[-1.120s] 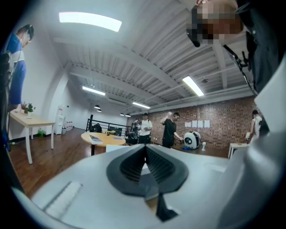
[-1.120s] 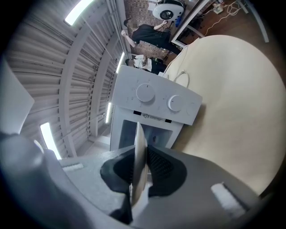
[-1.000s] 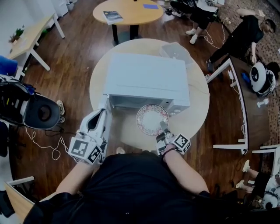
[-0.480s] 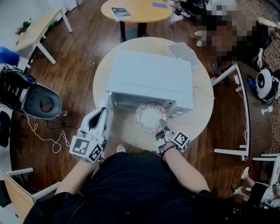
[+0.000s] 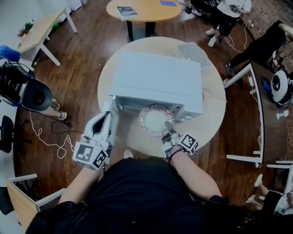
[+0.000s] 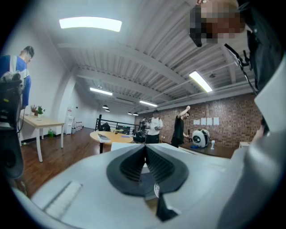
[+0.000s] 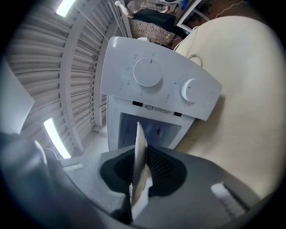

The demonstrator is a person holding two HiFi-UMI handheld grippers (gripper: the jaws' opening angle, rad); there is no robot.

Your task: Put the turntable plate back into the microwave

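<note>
A white microwave (image 5: 155, 80) stands on a round pale table (image 5: 211, 114), its door (image 5: 111, 109) swung open at the left. My right gripper (image 5: 168, 129) is shut on the near rim of the turntable plate (image 5: 154, 119), a white plate with a patterned border. The plate hangs level just in front of the microwave's opening. In the right gripper view the plate (image 7: 139, 152) shows edge-on between the pads, with the cavity (image 7: 152, 129) and two knobs right behind it. My left gripper (image 5: 106, 119) is shut on nothing, its tip beside the open door.
A clear plastic container (image 5: 192, 52) sits on the table behind the microwave. A round wooden table (image 5: 142, 9) stands farther back, a white desk frame (image 5: 249, 114) at the right, a dark chair (image 5: 36, 96) at the left. People are at the top right.
My right gripper has carried the plate a little closer to the microwave's opening. The left gripper has stayed in place by the door.
</note>
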